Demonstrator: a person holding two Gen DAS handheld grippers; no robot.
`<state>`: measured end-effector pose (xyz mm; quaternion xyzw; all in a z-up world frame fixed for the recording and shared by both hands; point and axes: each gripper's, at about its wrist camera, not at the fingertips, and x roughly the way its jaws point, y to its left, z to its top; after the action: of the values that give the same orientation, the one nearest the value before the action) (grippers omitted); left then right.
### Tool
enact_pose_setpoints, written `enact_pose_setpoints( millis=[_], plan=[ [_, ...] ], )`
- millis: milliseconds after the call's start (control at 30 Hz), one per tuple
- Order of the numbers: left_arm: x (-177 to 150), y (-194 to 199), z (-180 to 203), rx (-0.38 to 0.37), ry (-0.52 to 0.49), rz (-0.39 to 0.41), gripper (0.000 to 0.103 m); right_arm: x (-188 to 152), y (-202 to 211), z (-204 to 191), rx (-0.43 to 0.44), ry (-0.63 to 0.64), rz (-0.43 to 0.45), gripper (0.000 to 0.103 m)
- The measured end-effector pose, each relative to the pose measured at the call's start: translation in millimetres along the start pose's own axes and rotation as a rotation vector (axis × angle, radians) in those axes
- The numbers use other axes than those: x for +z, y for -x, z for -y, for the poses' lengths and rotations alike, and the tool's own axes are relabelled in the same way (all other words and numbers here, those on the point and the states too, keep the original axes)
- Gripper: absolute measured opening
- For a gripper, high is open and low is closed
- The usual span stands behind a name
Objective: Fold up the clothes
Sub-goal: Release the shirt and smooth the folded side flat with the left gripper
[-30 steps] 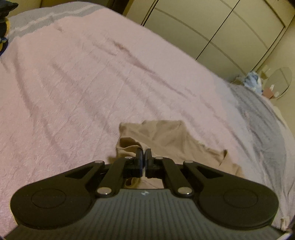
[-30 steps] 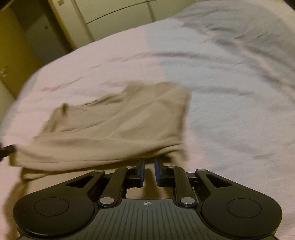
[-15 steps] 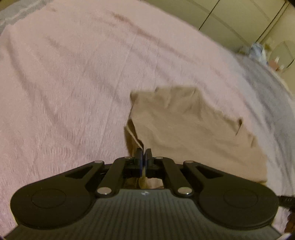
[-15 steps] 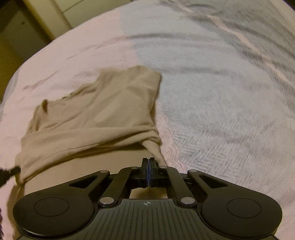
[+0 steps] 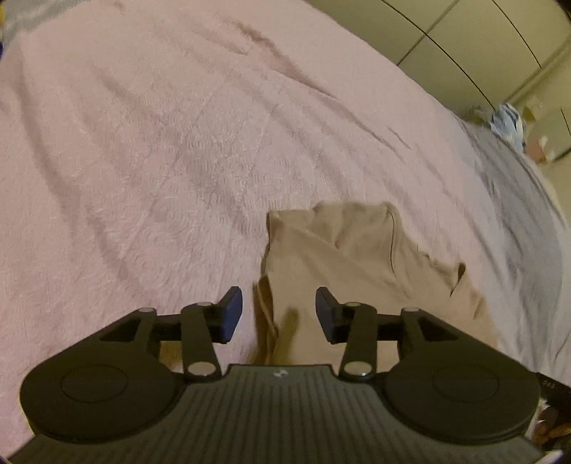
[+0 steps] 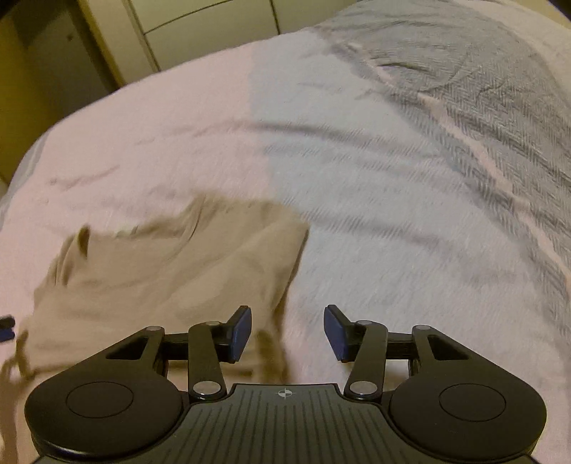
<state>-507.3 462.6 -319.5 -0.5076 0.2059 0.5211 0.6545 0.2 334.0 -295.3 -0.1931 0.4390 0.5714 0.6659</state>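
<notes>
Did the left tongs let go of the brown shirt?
Yes. The left tongs were pinched shut on the shirt half a second ago; now they stand wide open, the shirt lying on the pink blanket.

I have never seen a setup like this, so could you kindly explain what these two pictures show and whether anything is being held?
There is no robot here: a person holds a hand-operated two-finger tool in each hand, and each tool carries a wide-angle camera looking forward along its fingers. One picture comes from the left tool, the other from the right.

The black shape at the bottom of each picture is the tool itself. The left gripper and the right gripper both have their jaws spread apart, with nothing between them.

The surface is a bed with a pink blanket that turns grey on one side. On it lies a beige garment, rumpled and only partly folded; it is the same piece seen from the right. Pale cupboard doors stand behind the bed.
</notes>
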Motion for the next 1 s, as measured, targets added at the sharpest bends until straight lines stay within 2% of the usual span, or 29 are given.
enact_pose_setpoints(
  millis=[33, 100, 133, 300, 333, 367, 400, 500, 533, 600, 667, 700, 733, 767, 867, 900, 967, 1000],
  plan=[
    [2.5, -6.4, 0.3, -0.004, -0.001, -0.011, 0.032, 6.9, -7.6, 3.8, 0.019, -0.022, 0.004, 0.049],
    [3.9, -16.5, 3.7, 0.007, -0.028, -0.026, 0.013, 20.6, -22.7, 11.4, 0.056, -0.067, 0.012, 0.049],
    [4.6, -21.5, 5.4, 0.013, -0.041, -0.033, 0.010, 26.9, -31.3, 14.1, 0.070, -0.086, 0.013, 0.049],
    [1.2, -28.4, 12.4, 0.032, -0.111, -0.025, 0.007, 47.0, -67.1, 18.3, 0.086, -0.124, 0.021, 0.049],
    [-0.5, -28.0, 12.2, 0.034, -0.120, -0.020, 0.007, 48.9, -73.2, 19.5, 0.093, -0.127, 0.017, 0.046],
    [-1.9, -27.8, 12.4, 0.035, -0.131, -0.014, 0.005, 49.3, -80.3, 20.5, 0.099, -0.127, 0.001, 0.030],
    [-3.2, -25.9, 14.2, 0.037, -0.149, 0.006, 0.005, 48.4, -83.2, 20.1, 0.100, -0.114, 0.001, 0.003],
    [-9.6, -16.1, 23.6, 0.026, -0.274, 0.131, 0.005, 44.4, -80.2, 15.6, 0.077, -0.050, 0.056, 0.003],
    [-12.7, -20.5, 27.8, 0.060, -0.342, 0.127, 0.005, 42.3, -79.9, 15.3, 0.050, -0.048, 0.070, 0.003],
    [-18.1, -39.1, 29.1, 0.130, -0.417, 0.068, 0.009, 38.8, -79.7, 14.9, 0.002, -0.050, 0.086, 0.004],
    [-17.1, -40.6, 28.0, 0.154, -0.412, 0.068, 0.014, 38.3, -81.3, 15.8, -0.022, -0.071, 0.060, 0.012],
    [-15.7, -38.7, 27.4, 0.160, -0.399, 0.078, 0.021, 38.2, -78.5, 16.0, -0.028, -0.082, 0.060, 0.025],
    [-13.4, -33.6, 26.0, 0.167, -0.374, 0.103, 0.024, 38.2, -70.3, 15.8, -0.026, -0.093, 0.078, 0.036],
    [-10.5, -25.8, 24.0, 0.176, -0.338, 0.142, 0.023, 38.0, -61.7, 15.9, -0.023, -0.103, 0.097, 0.040],
    [-2.7, -6.9, 17.2, 0.147, -0.232, 0.197, 0.018, 35.3, -34.9, 16.1, 0.009, -0.116, 0.125, 0.042],
    [-2.8, -1.4, 16.4, 0.107, -0.212, 0.202, 0.011, 32.4, -27.7, 13.3, 0.033, -0.104, 0.121, 0.042],
    [-7.6, 0.2, 21.3, 0.047, -0.241, 0.175, 0.008, 20.6, -15.6, 1.0, 0.097, -0.026, 0.120, 0.042],
    [-12.9, -5.5, 26.7, 0.058, -0.301, 0.145, 0.008, 14.1, -14.8, -6.3, 0.107, 0.025, 0.101, 0.042]
  ],
)
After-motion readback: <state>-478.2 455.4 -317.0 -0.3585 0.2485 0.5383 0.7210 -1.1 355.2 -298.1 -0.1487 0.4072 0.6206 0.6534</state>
